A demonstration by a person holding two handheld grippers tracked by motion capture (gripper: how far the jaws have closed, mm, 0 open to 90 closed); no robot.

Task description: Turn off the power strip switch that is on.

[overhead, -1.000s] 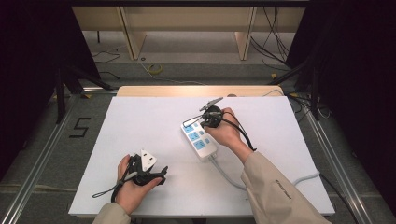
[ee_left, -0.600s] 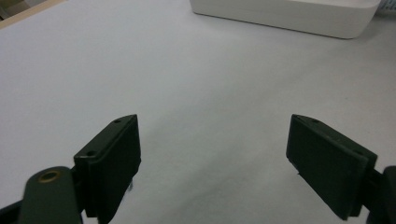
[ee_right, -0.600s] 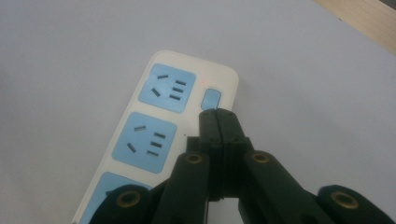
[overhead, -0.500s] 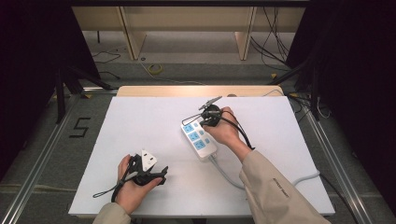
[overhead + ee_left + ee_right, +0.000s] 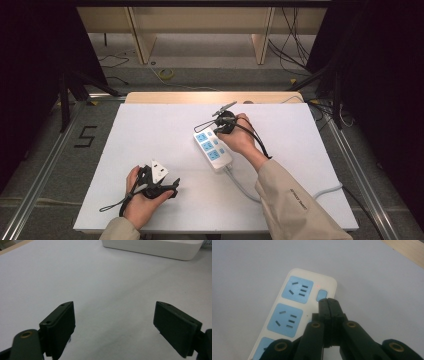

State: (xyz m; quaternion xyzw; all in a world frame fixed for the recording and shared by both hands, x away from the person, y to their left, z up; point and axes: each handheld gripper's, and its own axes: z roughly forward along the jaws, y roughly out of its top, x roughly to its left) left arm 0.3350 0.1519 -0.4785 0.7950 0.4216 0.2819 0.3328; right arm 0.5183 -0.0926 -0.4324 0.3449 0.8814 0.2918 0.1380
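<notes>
a "5" is marked on the grey floor at left. the white table bears the left gripper, jaws spread and empty. the power strip lies mid-table; the right gripper, jaws pressed together, touches its blue switch.

One white power strip lies on one white table, directly under the right gripper. In the high view it shows three blue socket panels, and one blue switch sits at the right gripper's closed tips, with one small red light just beyond it. One grey cable leaves the strip behind that gripper. There are two grippers; the left gripper has two black pads standing apart. Two hands hold them.
</notes>
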